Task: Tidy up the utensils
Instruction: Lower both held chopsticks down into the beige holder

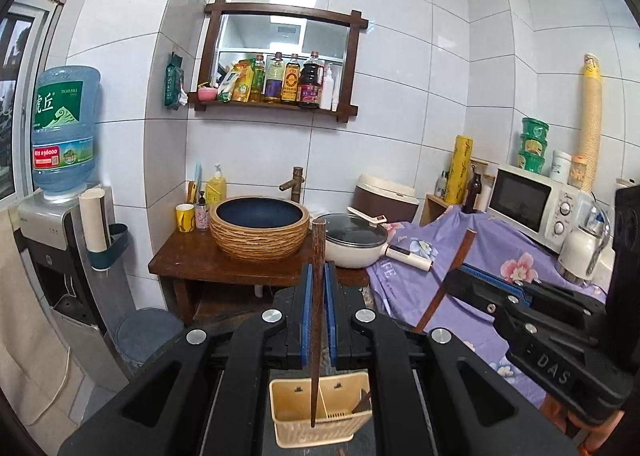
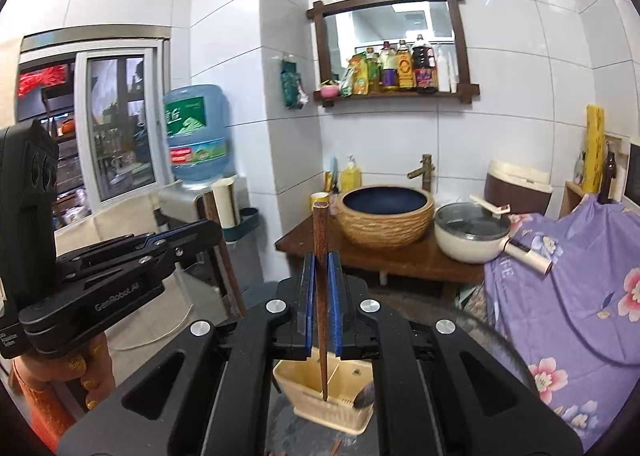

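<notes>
My left gripper (image 1: 318,284) is shut on a dark wooden chopstick (image 1: 317,256), held upright, its lower tip over the beige utensil holder (image 1: 288,402) below. My right gripper (image 2: 320,276) is shut on a second dark chopstick (image 2: 320,240), also upright, its tip inside the same holder (image 2: 304,388). A dark utensil end (image 2: 365,396) leans in the holder's right side. The right gripper also shows at the right of the left wrist view (image 1: 460,276), the left gripper at the left of the right wrist view (image 2: 208,234). The two grippers stand side by side above the holder.
A wooden stand (image 1: 192,260) carries a woven basin (image 1: 260,232) and a white lidded pot (image 1: 354,242). A purple floral cloth (image 1: 480,252) covers the counter at right, with a microwave (image 1: 532,203). A water dispenser (image 1: 60,215) stands at left.
</notes>
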A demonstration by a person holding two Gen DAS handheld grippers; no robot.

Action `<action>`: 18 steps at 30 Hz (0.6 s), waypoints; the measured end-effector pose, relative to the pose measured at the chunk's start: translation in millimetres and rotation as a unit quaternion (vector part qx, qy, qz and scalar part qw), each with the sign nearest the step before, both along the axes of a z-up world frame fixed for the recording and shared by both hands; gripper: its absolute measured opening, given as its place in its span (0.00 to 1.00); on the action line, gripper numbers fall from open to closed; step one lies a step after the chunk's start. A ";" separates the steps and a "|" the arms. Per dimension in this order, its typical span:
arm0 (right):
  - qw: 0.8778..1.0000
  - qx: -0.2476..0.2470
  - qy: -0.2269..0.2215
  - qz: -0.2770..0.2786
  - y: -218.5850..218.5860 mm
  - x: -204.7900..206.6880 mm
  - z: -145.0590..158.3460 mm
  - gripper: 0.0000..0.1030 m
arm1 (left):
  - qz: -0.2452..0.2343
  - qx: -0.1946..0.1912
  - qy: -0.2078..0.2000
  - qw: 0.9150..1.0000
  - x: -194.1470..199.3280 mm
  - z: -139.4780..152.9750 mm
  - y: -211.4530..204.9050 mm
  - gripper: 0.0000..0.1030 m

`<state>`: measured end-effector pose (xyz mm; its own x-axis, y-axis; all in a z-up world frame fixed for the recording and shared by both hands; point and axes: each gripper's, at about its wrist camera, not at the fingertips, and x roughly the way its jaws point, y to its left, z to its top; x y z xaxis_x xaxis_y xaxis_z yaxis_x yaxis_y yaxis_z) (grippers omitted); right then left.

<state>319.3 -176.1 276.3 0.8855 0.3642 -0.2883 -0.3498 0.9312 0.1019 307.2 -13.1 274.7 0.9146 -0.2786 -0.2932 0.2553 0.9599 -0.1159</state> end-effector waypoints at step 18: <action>0.996 -0.020 0.079 -0.023 6.1 63.1 -106.5 0.07 | 0.029 0.005 0.084 0.996 74.1 -99.4 -6.7 0.06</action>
<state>382.4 -170.0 169.7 0.8438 0.3097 -0.4383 -0.2894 0.9503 0.1144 381.3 -19.8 175.3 0.8669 -0.2235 -0.4456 0.1775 0.9737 -0.1431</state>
